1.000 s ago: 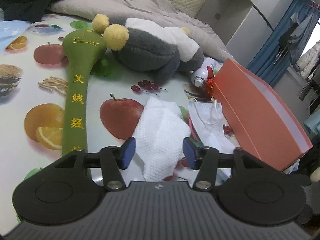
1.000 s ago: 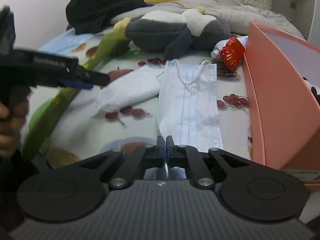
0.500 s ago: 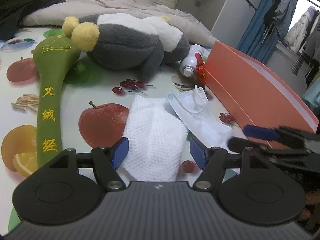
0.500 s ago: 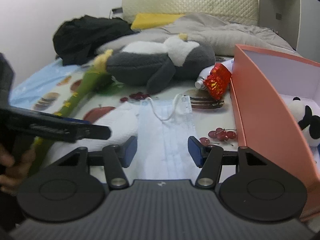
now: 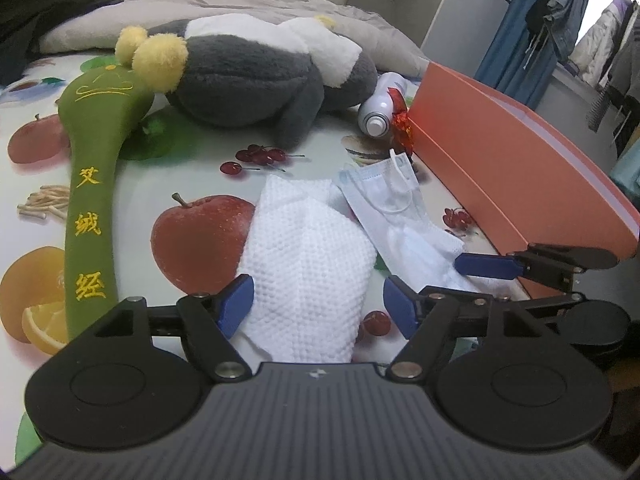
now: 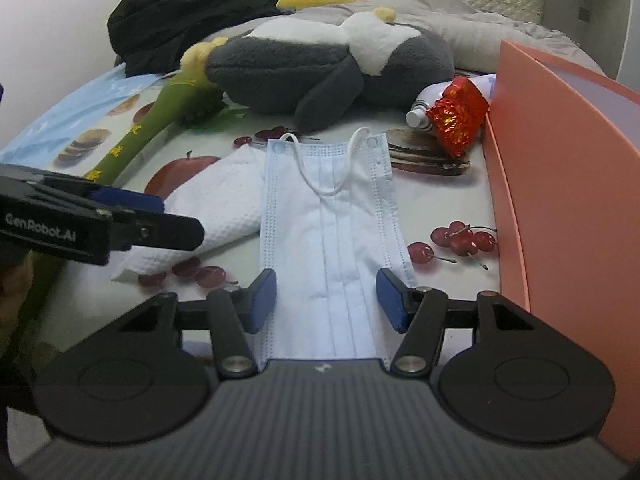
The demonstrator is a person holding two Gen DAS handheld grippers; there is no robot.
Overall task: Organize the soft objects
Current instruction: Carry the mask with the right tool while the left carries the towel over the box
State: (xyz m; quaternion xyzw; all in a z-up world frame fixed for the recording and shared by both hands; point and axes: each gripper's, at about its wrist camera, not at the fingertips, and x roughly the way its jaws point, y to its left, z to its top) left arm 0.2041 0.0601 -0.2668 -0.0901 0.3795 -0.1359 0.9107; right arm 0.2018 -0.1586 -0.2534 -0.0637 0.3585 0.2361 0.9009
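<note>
"GenRobot.AI" was printed in white on the left gripper [image 6: 120, 216], whose jaws had just been widening and stood released astride a waffle-textured white cloth [image 5: 308, 264]. The right gripper [image 6: 326, 300], jaws just narrowing yet still unclenched, straddled a pleated pale-blue face mask [image 6: 332, 216] near the fruit-print tablecloth's [image 5: 188, 168] front edge. Yellow embroidered characters ran down a green fabric mallet [image 5: 90, 200] beside a fuzzy grey plush [image 5: 248, 84].
</note>
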